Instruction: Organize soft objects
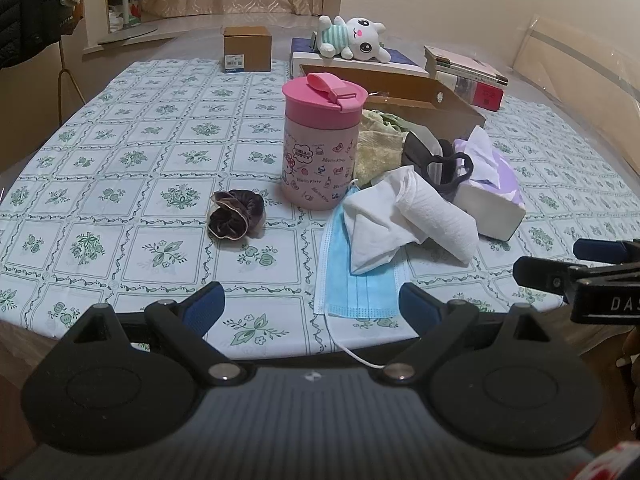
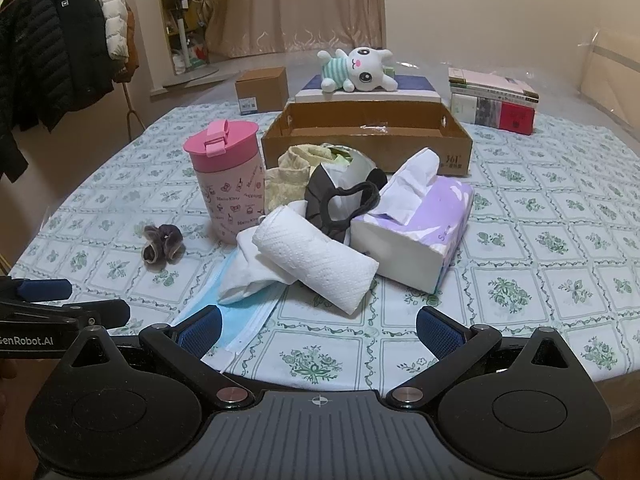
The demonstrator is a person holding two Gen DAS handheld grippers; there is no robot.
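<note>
A pile of soft things lies mid-table: a white paper towel roll, a blue face mask, a purple tissue pack, a black eye mask, a yellow cloth and a brown scrunchie apart on the left. An open cardboard tray stands behind the pile. My left gripper is open and empty at the near table edge, just before the face mask. My right gripper is open and empty, to its right.
A pink Hello Kitty cup stands beside the pile. A plush bunny lies on a flat box at the back, with a small carton left and stacked books right. A coat rack stands left.
</note>
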